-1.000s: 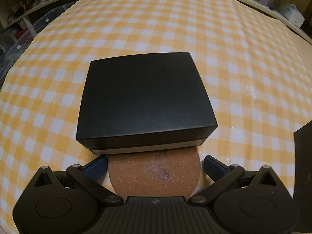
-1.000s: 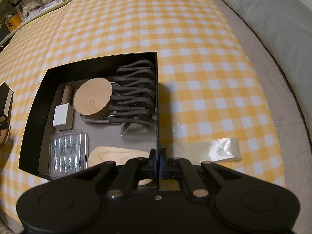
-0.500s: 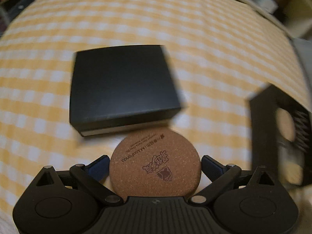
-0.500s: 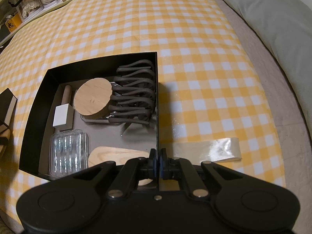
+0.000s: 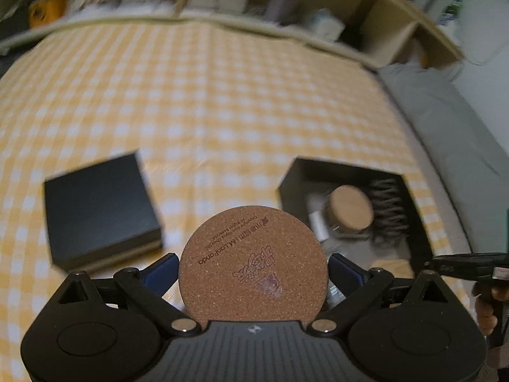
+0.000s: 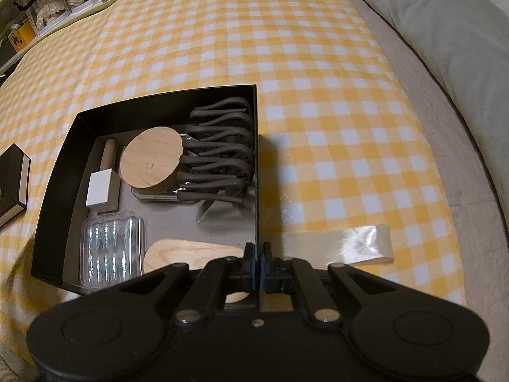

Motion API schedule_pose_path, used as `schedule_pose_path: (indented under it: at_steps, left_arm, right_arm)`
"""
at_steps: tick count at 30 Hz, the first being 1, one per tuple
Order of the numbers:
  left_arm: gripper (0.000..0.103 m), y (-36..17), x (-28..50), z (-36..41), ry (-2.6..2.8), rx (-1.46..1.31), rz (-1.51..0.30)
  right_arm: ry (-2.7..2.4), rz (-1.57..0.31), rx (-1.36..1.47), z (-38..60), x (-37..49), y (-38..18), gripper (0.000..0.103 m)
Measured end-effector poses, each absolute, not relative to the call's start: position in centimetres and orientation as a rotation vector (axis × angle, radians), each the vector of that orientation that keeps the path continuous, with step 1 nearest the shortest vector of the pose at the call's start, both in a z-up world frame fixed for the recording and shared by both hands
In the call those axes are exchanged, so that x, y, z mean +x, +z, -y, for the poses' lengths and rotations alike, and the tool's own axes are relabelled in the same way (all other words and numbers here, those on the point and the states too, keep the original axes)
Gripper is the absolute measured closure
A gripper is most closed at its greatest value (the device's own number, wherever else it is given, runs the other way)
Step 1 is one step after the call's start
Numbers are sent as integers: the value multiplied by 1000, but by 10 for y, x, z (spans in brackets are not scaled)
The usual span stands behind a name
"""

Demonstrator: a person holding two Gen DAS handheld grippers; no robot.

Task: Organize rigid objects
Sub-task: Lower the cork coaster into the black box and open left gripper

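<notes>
My left gripper (image 5: 253,264) is shut on a round cork coaster (image 5: 253,262) and holds it lifted above the checked cloth. An open black box (image 6: 159,165) lies on the cloth and shows at the right in the left wrist view (image 5: 346,210). It holds a jar with a round wooden lid (image 6: 151,160), dark hangers (image 6: 219,146), a clear plastic case (image 6: 109,248), a white block (image 6: 101,189) and a wooden board (image 6: 191,253). My right gripper (image 6: 257,258) is shut on the box's right wall.
A closed black box (image 5: 98,210) lies left of the open one, its corner at the left edge of the right wrist view (image 6: 12,184). A strip of clear tape (image 6: 340,243) lies right of the box. A grey pillow (image 6: 445,25) sits far right. Shelves (image 5: 286,9) stand behind.
My left gripper has lifted the cork coaster away from the closed black box and swung right, bringing the open box into view. The right gripper has not moved.
</notes>
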State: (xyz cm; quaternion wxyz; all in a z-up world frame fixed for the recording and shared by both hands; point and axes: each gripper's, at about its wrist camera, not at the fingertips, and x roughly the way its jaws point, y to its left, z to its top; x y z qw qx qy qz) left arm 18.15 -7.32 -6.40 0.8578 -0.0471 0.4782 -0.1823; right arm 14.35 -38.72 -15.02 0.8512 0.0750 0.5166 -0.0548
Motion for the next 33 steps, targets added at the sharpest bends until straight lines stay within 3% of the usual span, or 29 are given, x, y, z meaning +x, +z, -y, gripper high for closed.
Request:
schedule_pose_path:
  at_steps: [19, 33]
  left_arm:
    - [5, -76, 170, 191, -627, 90, -891]
    - [4, -94, 178, 193, -631, 194, -854]
  right_arm:
    - [-116, -1087, 157, 386, 144, -150, 99]
    - [-116, -1087, 157, 387, 144, -150, 99]
